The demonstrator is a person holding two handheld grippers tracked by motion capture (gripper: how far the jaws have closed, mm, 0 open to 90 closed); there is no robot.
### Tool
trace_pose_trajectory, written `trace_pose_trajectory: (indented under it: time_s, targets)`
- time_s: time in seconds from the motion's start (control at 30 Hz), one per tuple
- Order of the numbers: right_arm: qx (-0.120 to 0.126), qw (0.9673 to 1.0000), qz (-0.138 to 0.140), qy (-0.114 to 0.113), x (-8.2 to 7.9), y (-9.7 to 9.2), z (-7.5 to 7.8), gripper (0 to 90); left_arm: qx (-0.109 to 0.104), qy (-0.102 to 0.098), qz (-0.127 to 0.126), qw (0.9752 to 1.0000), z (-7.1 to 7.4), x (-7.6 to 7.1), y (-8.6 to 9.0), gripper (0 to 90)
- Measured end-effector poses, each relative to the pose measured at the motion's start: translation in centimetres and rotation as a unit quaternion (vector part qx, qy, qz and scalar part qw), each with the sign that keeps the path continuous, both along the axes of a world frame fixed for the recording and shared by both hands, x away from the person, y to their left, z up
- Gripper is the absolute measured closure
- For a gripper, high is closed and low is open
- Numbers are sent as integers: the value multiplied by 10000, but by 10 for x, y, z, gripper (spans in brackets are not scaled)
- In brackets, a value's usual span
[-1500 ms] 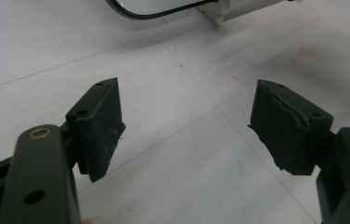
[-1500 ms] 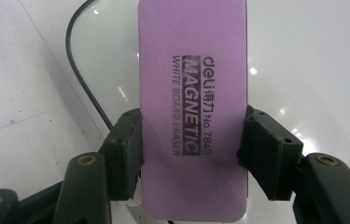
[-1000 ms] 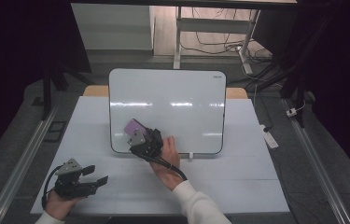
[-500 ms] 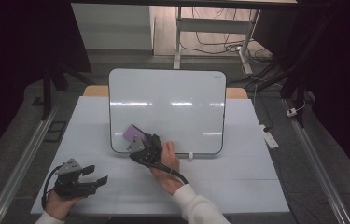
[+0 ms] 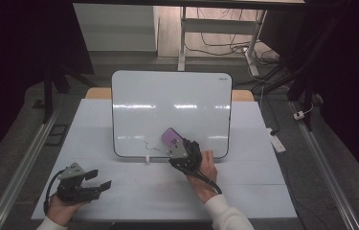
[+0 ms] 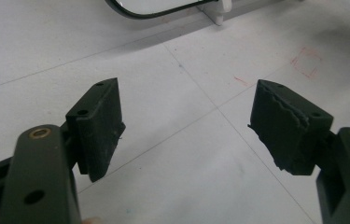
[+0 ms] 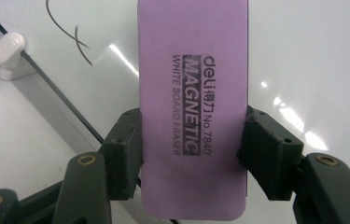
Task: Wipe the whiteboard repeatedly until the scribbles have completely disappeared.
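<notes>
A white whiteboard (image 5: 167, 96) lies on the white table (image 5: 244, 187). My right gripper (image 5: 174, 143) is shut on a purple magnetic eraser (image 5: 171, 137) over the board's lower middle, just right of some thin black pen marks (image 5: 151, 146). In the right gripper view the eraser (image 7: 192, 107) sits lengthwise between the jaws of the right gripper (image 7: 192, 140), flat against the glossy board (image 7: 303, 56), with the pen marks (image 7: 77, 39) at upper left. My left gripper (image 5: 99, 178) rests open at the table's front left. Nothing sits between the pads of that left gripper (image 6: 186, 126).
A small white foot (image 5: 147, 158) sticks out at the board's near edge. Faint red marks (image 6: 305, 60) are on the table sheet. Metal rails (image 5: 28, 153) run along both sides of the table. A white strip (image 5: 275, 141) lies on the floor to the right.
My right gripper has slid to the right along the board's lower part with the eraser in it. The left gripper has stayed where it was.
</notes>
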State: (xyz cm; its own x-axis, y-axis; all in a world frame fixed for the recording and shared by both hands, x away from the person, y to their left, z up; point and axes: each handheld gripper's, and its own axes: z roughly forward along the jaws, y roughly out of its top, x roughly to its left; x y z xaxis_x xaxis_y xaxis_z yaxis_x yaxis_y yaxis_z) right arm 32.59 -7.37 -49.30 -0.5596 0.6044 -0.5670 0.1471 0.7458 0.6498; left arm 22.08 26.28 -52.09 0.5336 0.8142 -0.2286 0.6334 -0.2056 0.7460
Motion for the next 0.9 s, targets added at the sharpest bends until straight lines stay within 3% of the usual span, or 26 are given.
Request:
trace_pose_trajectory:
  time_s: [0.17,0.57,0.77,0.9]
  targets:
    - [-5,9998,184,0,0,19,0,412,-11,7,5,10000,0,0,1,258]
    - [-68,9969,783,-66,-1,92,-4,412,-18,-1,8,10000,0,0,3,258]
    - [47,9955,949,12,-2,114,-6,412,-18,2,10,10000,0,0,3,258]
    - [-9,9943,1062,1,-6,124,-11,412,-13,-1,24,10000,0,0,3,258]
